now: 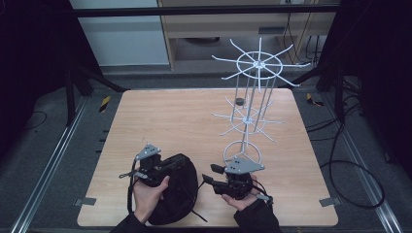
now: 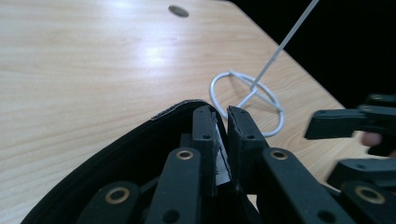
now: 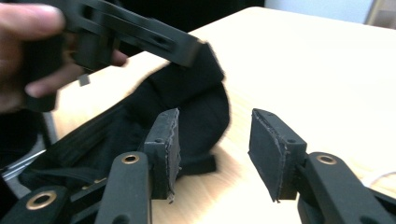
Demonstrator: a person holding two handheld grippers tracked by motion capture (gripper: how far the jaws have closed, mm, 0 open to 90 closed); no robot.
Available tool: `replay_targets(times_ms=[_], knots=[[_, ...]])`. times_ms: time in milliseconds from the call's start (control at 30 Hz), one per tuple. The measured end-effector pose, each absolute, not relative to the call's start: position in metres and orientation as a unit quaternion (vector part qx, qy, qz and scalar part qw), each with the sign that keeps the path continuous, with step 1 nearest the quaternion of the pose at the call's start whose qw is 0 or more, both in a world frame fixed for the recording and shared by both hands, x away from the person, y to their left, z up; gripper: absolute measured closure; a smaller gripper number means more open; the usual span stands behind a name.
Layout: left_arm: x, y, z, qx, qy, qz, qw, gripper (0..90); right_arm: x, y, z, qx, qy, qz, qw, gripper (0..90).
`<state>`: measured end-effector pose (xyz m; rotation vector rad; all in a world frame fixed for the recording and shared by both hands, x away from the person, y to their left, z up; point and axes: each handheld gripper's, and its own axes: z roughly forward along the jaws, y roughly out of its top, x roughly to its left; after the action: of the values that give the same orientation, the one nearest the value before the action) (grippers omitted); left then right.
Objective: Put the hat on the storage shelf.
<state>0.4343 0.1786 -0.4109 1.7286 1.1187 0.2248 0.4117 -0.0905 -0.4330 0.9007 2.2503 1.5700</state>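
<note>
1. A square light-wood table with rounded corners carried everything.
2. A tall white wire display stand with two tiers of radiating hooks stood on its ring base at the right side of the tabletop.
3. A black fabric bag lay at the near edge.
4. A small dark round disc sat near the far edge, close behind the stand.

- We can read no text, brand, number or sign anywhere in these pictures.
- A small white tag sits pinched between the left gripper's jaws, but any print on it is too hidden for us to read.
</note>
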Motion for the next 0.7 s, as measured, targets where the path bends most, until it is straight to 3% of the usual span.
replay_targets(times_ms=[467,533,700], knots=[[0.41,0.171,-0.379,0.719,0.39,0.107,0.565,82.8,0.421,-0.075,-0.444,0.313,0.779,0.536,0.094,40.7],[0.406,0.168,-0.376,0.721,0.379,0.111,0.569,82.8,0.422,-0.073,-0.445,0.313,0.776,0.542,0.083,41.9],[0.402,0.164,-0.374,0.727,0.364,0.117,0.571,82.9,0.423,-0.071,-0.446,0.31,0.773,0.55,0.062,54.5]])
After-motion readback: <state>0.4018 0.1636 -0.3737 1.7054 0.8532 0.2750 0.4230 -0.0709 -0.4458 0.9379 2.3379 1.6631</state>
